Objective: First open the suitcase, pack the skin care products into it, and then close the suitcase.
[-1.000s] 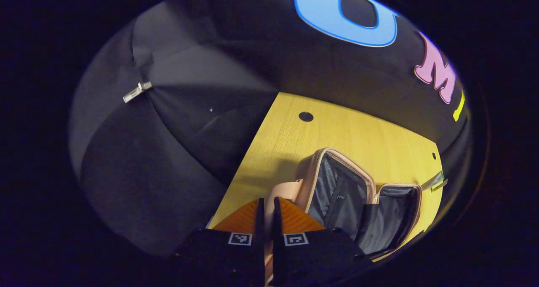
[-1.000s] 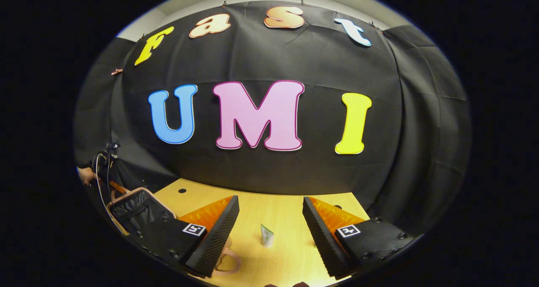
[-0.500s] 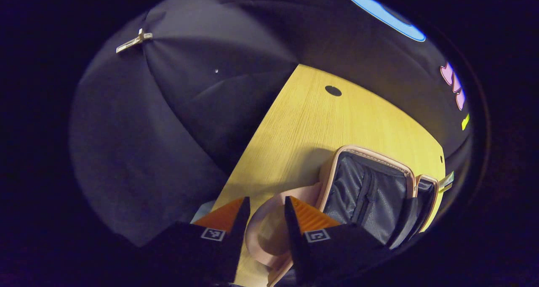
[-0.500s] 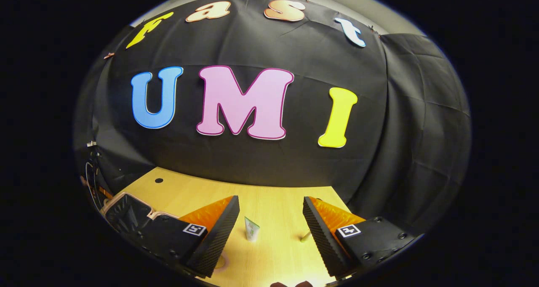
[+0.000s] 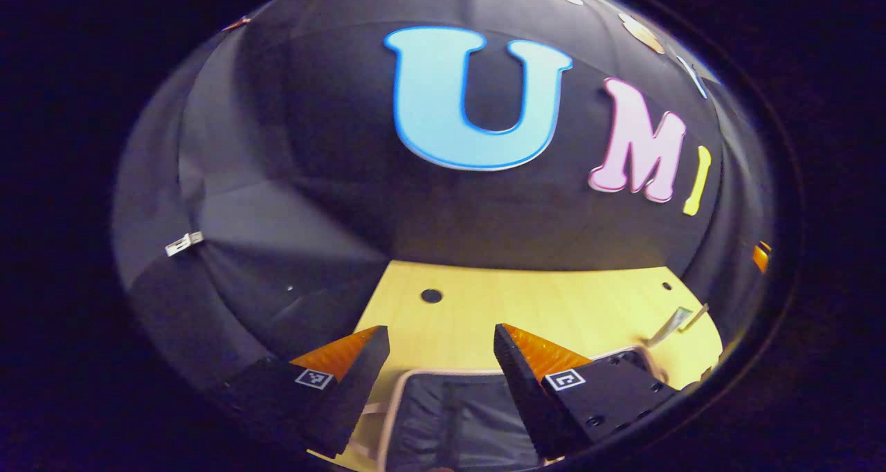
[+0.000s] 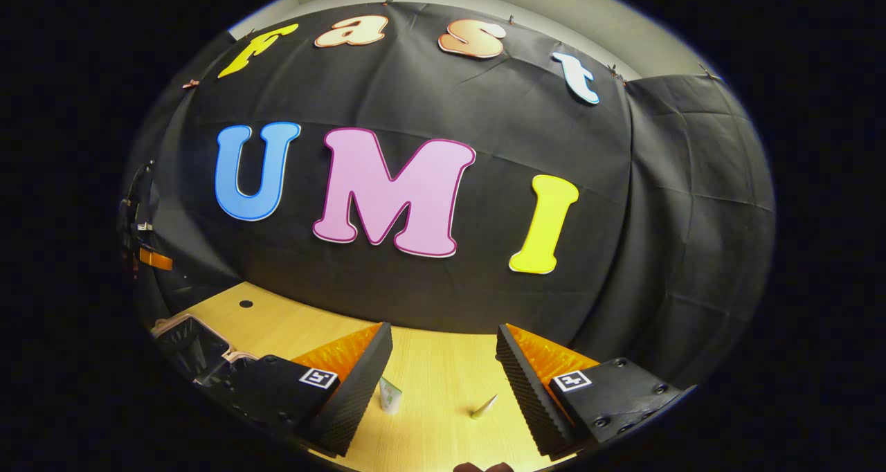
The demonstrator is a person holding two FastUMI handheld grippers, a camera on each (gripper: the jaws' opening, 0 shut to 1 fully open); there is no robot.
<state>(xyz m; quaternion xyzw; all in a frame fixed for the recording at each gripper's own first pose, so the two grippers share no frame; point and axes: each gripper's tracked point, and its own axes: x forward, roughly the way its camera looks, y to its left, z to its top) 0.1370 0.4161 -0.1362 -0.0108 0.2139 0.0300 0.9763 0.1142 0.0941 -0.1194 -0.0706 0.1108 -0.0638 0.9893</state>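
The pink suitcase (image 5: 398,389) lies open on the wooden table (image 5: 554,306), its dark lining (image 5: 450,423) showing between and below my left gripper's fingers. My left gripper (image 5: 441,333) stands wide open above the case, touching nothing. Two skin care tubes (image 5: 668,327) lie beyond the case at the right. In the right gripper view a small white-and-green tube (image 6: 390,394) stands on the table just inside the left finger, and a slim tube (image 6: 483,406) lies between the fingers. My right gripper (image 6: 444,329) is open and empty above them. The open suitcase (image 6: 190,333) sits at far left.
The black cloth wall (image 6: 429,285) closes off the table's back and sides. Round cable holes (image 5: 431,295) sit in the tabletop (image 6: 443,361) near the back. The other gripper (image 6: 142,237) hangs in the air at the far left above the case.
My left gripper was shut on the suitcase's pink shell, then opened, rose and turned toward the back wall. The right gripper drifted right, so the standing tube slid left in its view.
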